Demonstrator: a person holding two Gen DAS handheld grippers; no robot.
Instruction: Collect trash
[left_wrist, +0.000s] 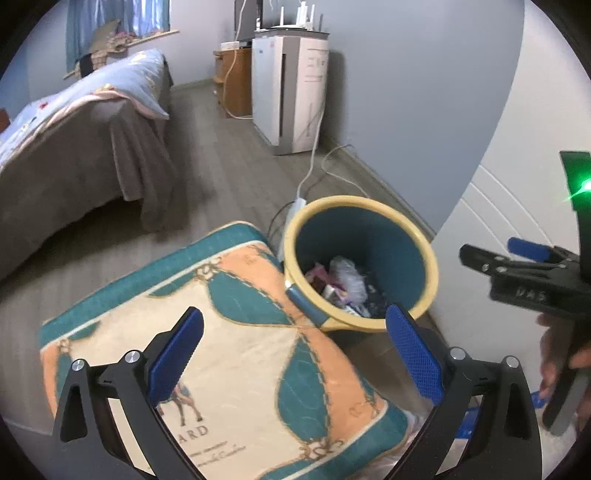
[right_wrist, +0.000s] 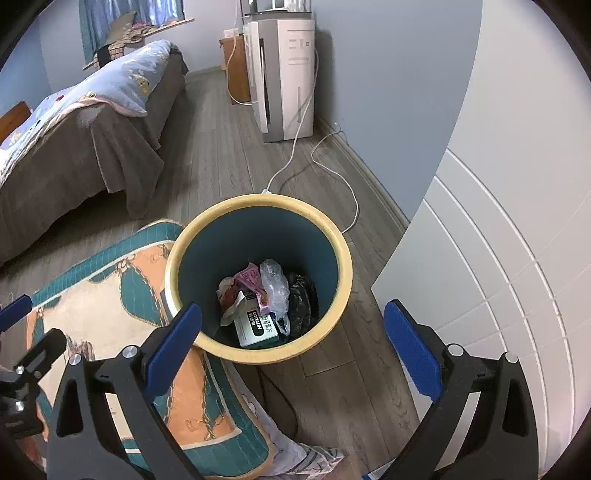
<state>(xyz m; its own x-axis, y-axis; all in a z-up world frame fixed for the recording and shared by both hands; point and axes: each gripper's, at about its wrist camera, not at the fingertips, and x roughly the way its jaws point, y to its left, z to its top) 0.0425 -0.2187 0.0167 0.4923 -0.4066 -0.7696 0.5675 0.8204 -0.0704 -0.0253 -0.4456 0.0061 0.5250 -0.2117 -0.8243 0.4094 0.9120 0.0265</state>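
A round bin with a yellow rim (right_wrist: 258, 200) and a teal inside stands on the wood floor. At its bottom lie a green and white box (right_wrist: 256, 325), a clear plastic bag (right_wrist: 275, 284), a pink wrapper (right_wrist: 251, 277) and a black bag (right_wrist: 303, 300). My right gripper (right_wrist: 291, 347) hangs open above the bin's near rim, with nothing between its fingers. My left gripper (left_wrist: 295, 354) is open and empty over the patterned cushion (left_wrist: 240, 350), left of the bin (left_wrist: 364, 202). The right gripper (left_wrist: 509, 264) shows at the right edge of the left wrist view.
The teal and orange cushion (right_wrist: 110, 317) touches the bin's left side. A white panelled door (right_wrist: 498, 258) stands close on the right. Behind the bin, white cables (right_wrist: 295, 155) run to a white air purifier (right_wrist: 286, 74). A bed with a brown cover (right_wrist: 74, 155) fills the left.
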